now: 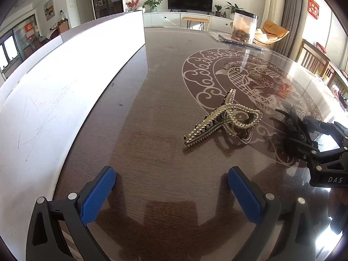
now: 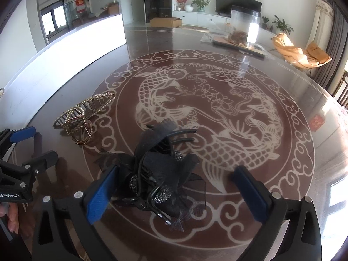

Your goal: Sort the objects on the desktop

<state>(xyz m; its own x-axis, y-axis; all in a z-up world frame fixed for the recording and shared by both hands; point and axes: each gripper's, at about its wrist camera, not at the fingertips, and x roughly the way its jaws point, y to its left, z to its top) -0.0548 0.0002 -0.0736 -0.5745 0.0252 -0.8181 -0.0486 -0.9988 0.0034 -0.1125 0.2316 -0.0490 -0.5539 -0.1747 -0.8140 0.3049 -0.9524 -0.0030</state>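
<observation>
On the dark wooden counter (image 2: 156,43) you have wide room ahead: the glossy top runs far forward, and its curved rim sweeps round on your right side. Along your left runs a long white panel (image 1: 65,82), its edge close beside your left tool (image 1: 171,181), so that side is tight. Far ahead stands a clear jar (image 2: 243,26) on a flat tray (image 2: 239,45), well apart from both tools.

Your left tool hangs wide open with nothing between its blue pads (image 1: 99,195), only bare wood below them. The gold hair clip (image 1: 224,121) lies ahead of it and a little to the right, resting on the counter at the rim of the white fish pattern (image 2: 206,117). It is studded with pale beads along its curved arms, with a row of teeth showing underneath.

Your right tool (image 2: 171,192) is spread wide too, gripping nothing. The black hair clip (image 2: 161,174) sits between its pads, close against the left pad (image 2: 100,195), though you cannot tell if they touch; the right pad stands clear. That clip is a bundle of black mesh bows, dark prongs pointing forward, with small sparkly balls tucked in. Gold clip and black clip lie near each other, apart.
</observation>
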